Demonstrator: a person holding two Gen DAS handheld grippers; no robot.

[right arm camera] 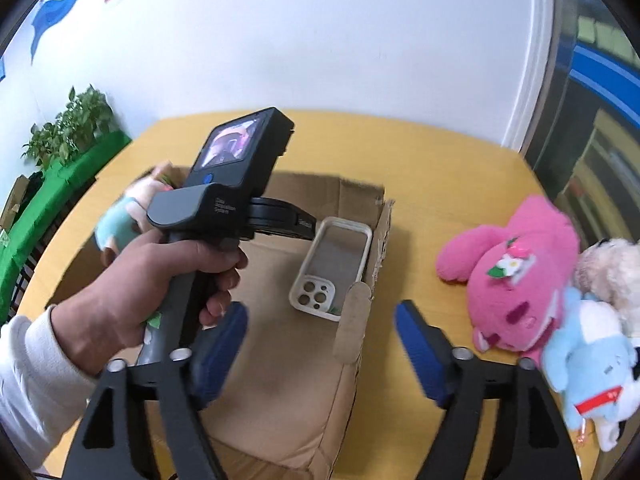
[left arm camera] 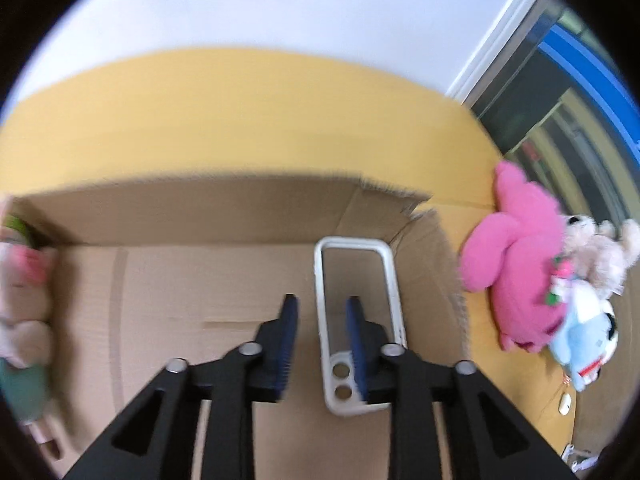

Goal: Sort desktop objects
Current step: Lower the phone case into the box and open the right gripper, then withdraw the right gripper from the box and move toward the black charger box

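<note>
1. My left gripper (left arm camera: 322,312) has its jaws spread with nothing between the pads. It hangs over the cardboard box (left arm camera: 180,216), and the white phone case (left arm camera: 358,320) lies on the box floor right under the right-hand pad. I can't tell if the pad touches it.

2. My right gripper (right arm camera: 322,320) is spread wide too, holding nothing. It sits over the box's (right arm camera: 360,344) near right wall, with the case (right arm camera: 332,264) at about 12 o'clock from it.

3. Count in the box: one phone case, flat, camera cutouts toward me, tucked along the right wall. Plus one plush (right arm camera: 128,212) in a teal outfit at the far left corner, around 10 o'clock in the right wrist view. That side is blurry in the left wrist view, so there could be more.

4. Outside the box at 3 o'clock, on the yellow table (right arm camera: 440,160): a pile of plushies well apart from the box. I count one big pink one (right arm camera: 516,280), one light blue one (right arm camera: 584,360), one beige fuzzy one (right arm camera: 612,272), and a white-and-black bit underneath that I can't really make out.

5. The hand (right arm camera: 152,280) on the left gripper's handle shows at 9 o'clock in the right wrist view.
</note>
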